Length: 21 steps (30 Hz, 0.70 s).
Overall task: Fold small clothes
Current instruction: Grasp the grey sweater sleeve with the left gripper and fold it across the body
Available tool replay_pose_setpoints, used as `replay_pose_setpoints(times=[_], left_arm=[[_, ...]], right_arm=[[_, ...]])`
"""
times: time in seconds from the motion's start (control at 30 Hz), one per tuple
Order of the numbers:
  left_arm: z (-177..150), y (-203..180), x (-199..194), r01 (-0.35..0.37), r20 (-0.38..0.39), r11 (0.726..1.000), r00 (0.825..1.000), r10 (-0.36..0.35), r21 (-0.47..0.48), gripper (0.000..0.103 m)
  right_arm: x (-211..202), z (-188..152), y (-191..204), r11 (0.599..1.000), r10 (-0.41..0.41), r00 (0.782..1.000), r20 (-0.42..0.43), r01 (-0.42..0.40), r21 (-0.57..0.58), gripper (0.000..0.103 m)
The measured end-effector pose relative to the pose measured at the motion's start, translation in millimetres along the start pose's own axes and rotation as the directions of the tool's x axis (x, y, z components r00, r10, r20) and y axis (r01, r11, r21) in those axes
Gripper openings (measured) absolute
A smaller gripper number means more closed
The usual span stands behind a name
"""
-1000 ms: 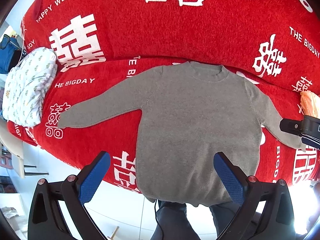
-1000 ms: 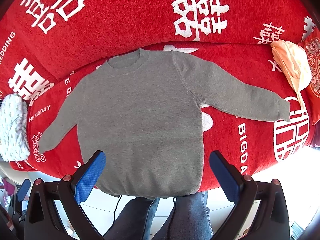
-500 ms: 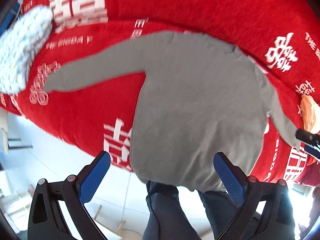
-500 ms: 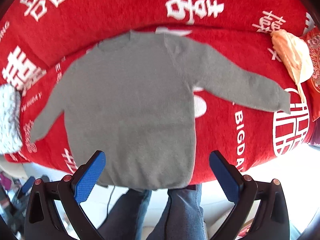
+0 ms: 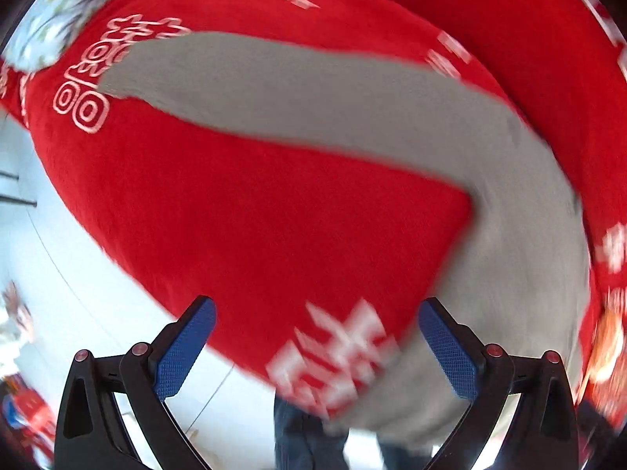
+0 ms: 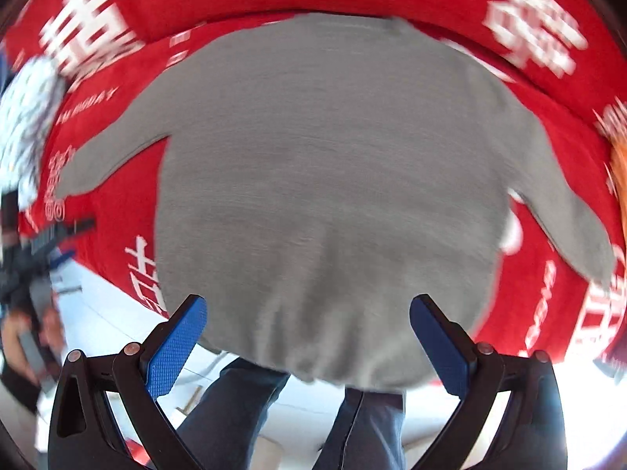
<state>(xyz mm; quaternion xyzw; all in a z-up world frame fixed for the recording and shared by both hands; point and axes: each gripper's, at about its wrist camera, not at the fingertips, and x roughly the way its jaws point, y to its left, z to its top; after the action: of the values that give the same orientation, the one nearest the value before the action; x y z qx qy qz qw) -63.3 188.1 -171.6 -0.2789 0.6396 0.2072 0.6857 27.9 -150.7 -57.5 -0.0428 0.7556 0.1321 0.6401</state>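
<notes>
A small grey sweater (image 6: 329,180) lies flat, front up, on a red sofa cover, its hem hanging over the front edge. In the left wrist view its left sleeve (image 5: 274,90) stretches out to the left, with the body at the right. My left gripper (image 5: 317,344) is open and empty, low over the red cover below that sleeve. My right gripper (image 6: 307,340) is open and empty, over the sweater's hem. The left gripper also shows at the left edge of the right wrist view (image 6: 43,243). Both views are blurred.
The red cover (image 5: 254,215) carries white characters and lettering. A white patterned bundle (image 6: 23,117) lies at the sofa's left end, an orange cloth (image 6: 619,160) at the right. The person's jeans (image 6: 243,403) and a pale floor (image 5: 51,266) are below.
Both grippers have dropped closer to the sofa. The left one has swung left toward the left sleeve. The right one has moved down toward the hem. The sweater has not moved.
</notes>
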Motion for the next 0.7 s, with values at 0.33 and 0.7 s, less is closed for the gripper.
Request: replay_pose_setpoints(times=[0.33, 0.7], left_arm=[[68.8, 62.6, 76.4, 0.169, 0.072, 0.965, 0.985, -0.158, -0.203, 0.103], [124.1, 74.1, 49.4, 0.246, 0.298, 0.944, 0.938, -0.176, -0.218, 0.099]], right_arm=[[53.4, 15.2, 83.5, 0.981, 0.106, 0.994, 0.02, -0.102, -0.167, 0.103], [65.2, 26.7, 106.2, 0.975, 0.134, 0.989, 0.055, -0.122, -0.186, 0.103]])
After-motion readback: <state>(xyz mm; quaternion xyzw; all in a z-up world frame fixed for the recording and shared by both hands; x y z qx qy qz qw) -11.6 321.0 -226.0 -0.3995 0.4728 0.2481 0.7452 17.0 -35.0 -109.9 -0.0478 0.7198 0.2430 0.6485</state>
